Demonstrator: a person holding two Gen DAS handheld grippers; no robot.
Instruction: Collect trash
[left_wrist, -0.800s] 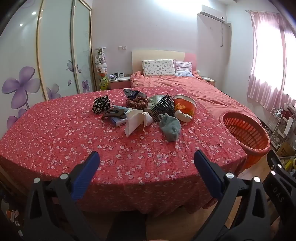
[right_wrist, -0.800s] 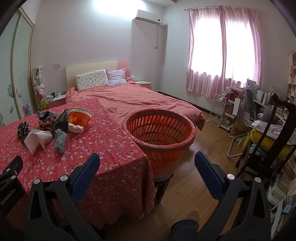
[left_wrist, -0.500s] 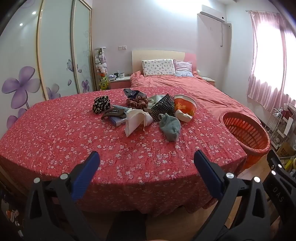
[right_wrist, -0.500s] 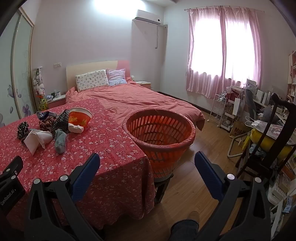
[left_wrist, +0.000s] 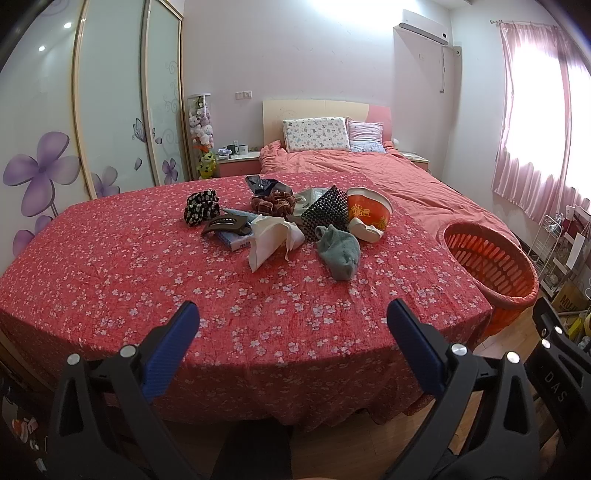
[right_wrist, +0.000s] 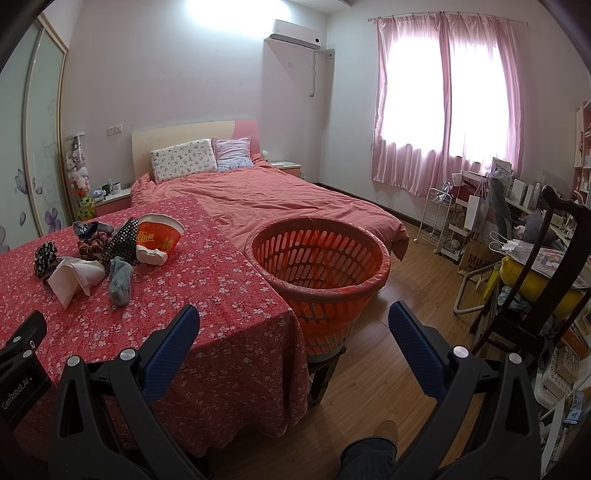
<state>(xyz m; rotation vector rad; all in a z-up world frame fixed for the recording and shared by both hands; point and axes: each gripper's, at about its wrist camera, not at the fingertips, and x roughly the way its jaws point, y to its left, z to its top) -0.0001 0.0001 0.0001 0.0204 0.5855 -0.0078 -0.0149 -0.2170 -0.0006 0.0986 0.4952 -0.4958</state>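
A pile of items lies on the red flowered tablecloth (left_wrist: 147, 277): an orange paper cup (left_wrist: 369, 212) on its side, crumpled white tissue (left_wrist: 271, 236), a grey-green sock (left_wrist: 338, 251), a black studded pouch (left_wrist: 327, 214), a dark hair clip (left_wrist: 225, 225) and scrunchies (left_wrist: 201, 206). An orange slatted basket (right_wrist: 317, 258) stands at the table's right edge. My left gripper (left_wrist: 291, 328) is open and empty above the table's near edge. My right gripper (right_wrist: 293, 332) is open and empty, in front of the basket.
A bed (right_wrist: 277, 199) with red cover lies behind the table. A dark chair (right_wrist: 546, 280), a white trolley (right_wrist: 439, 221) and a cluttered desk stand at the right on the wooden floor (right_wrist: 388, 369). Wardrobe doors (left_wrist: 110, 110) line the left wall.
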